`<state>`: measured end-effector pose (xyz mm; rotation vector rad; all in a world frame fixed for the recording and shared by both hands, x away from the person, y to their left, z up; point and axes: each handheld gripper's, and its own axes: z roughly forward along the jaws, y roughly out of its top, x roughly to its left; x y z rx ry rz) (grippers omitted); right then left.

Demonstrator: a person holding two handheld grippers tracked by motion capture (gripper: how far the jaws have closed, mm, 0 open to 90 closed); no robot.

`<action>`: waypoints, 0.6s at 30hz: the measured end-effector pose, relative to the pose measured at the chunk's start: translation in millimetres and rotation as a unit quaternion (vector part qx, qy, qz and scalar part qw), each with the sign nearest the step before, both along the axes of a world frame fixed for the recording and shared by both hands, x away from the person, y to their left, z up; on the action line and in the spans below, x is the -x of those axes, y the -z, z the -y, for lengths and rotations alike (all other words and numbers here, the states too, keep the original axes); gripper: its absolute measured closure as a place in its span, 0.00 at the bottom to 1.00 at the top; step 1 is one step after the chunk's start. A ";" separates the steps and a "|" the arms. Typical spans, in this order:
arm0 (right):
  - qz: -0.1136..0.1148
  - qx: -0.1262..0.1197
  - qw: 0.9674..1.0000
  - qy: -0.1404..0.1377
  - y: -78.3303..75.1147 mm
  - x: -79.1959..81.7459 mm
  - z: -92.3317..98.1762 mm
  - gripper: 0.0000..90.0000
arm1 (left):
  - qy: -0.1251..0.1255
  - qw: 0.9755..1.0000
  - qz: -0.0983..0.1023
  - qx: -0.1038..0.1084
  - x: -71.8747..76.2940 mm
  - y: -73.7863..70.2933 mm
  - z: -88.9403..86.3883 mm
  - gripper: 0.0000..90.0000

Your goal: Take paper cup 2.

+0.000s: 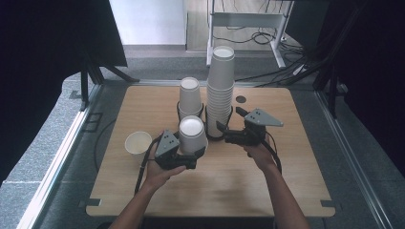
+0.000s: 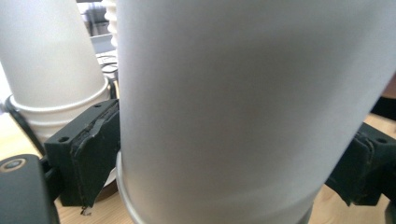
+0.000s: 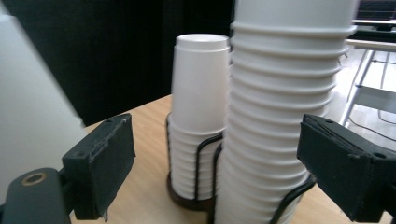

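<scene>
While the left gripper (image 1: 191,155) is pinching an upside-down white paper cup (image 1: 192,135) near the table's (image 1: 286,186) middle, the right gripper (image 1: 228,125) is reaching, jaws spread, toward the tall stack of cups (image 1: 220,90) in its wire holder; nothing is sitting between those jaws yet. Next, I judge, it is needing to close squarely on one cup. A shorter stack (image 1: 190,98) is standing just left, and an upright cup (image 1: 137,143) farther left.
</scene>
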<state>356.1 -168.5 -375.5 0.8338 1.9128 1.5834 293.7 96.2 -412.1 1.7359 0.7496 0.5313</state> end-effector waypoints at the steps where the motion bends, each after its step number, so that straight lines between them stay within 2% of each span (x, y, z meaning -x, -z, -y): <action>1: 0.000 -0.001 1.000 -0.003 1.7 2.7 -0.7 0.13 | -0.001 1.000 0.000 -0.001 1.3 1.9 0.5 0.10; 6: 0.006 0.003 1.000 -0.007 17.7 20.6 -2.7 0.14 | 0.000 1.000 -0.011 0.002 5.1 12.1 0.3 0.10; 15: -0.012 0.008 1.000 -0.004 51.3 45.6 2.9 0.15 | -0.015 0.999 -0.028 0.008 10.5 29.8 -3.7 0.10; 18: -0.023 -0.005 1.000 -0.010 60.5 50.7 4.1 0.15 | -0.016 0.999 -0.036 0.003 10.7 35.2 -3.9 0.10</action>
